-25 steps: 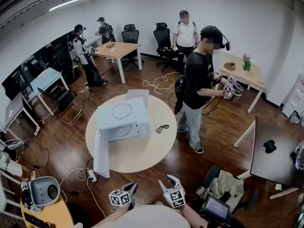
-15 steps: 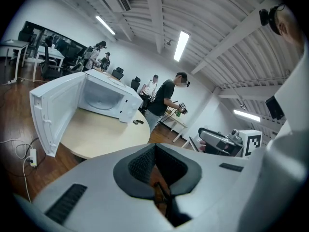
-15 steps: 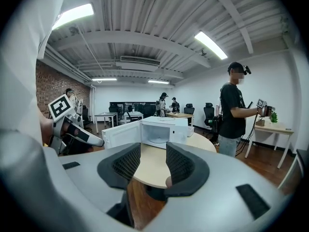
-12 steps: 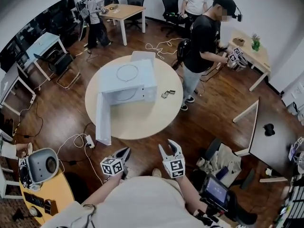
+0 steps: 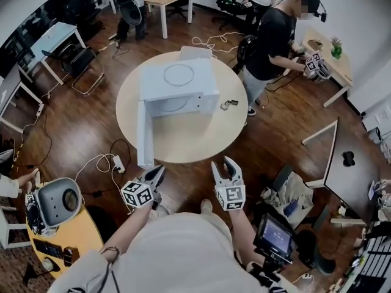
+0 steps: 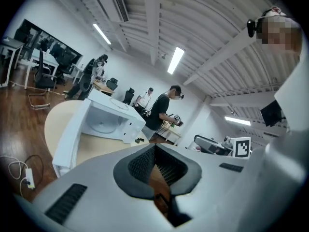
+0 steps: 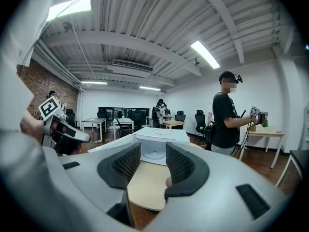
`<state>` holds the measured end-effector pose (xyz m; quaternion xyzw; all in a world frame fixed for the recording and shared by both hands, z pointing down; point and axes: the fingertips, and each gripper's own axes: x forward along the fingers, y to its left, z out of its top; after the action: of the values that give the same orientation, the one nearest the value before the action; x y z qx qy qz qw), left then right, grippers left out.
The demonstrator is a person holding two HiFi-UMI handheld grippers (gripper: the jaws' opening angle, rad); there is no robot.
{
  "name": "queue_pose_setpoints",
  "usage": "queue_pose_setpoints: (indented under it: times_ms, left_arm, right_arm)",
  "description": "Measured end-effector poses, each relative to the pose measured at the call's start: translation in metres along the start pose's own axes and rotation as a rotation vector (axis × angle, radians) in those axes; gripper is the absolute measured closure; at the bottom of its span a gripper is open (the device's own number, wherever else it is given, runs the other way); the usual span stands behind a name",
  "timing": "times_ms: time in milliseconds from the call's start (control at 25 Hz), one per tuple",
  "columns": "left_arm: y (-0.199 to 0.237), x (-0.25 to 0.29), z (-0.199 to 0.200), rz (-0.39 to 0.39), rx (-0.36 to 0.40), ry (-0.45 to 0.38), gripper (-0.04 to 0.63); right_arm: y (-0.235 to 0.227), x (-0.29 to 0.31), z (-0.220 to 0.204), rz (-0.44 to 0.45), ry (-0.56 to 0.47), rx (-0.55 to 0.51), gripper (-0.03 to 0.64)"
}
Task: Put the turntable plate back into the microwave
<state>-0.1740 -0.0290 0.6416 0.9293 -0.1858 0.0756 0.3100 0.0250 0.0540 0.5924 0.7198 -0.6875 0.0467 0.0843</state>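
Hovering over open floor just short of the table edge: left gripper pinched shut, empty; right gripper spread wide, empty. Microwave door hangs open toward us. Plate is only a faint ring on its top.

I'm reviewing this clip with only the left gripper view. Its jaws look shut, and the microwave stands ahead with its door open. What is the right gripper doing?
Observer: The right gripper is open and empty; the table shows between its jaws.
Reviewer: Is either gripper at the table?
Observer: No. In the head view both, the left gripper included, hang over the floor, short of the table's edge.
Reviewer: Is anything hidden from me?
Observer: Behind the microwave, a white flat thing stands at the table's far edge; I cannot tell what it is.
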Motion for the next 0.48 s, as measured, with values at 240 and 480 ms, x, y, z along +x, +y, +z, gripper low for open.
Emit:
queue_pose_setpoints:
  times_ms: [240,480]
  left_arm:
    - [0.027,-0.006,0.047,-0.020,0.032,-0.070,0.584]
    - [0.036,-0.002,0.039,-0.058,0.028,-0.012,0.584]
  right_arm:
    - [0.027,0.030,0.016,0.014,0.001,-0.044,0.443]
    - [0.044,0.037,0.018,-0.004,0.014,-0.102,0.485]
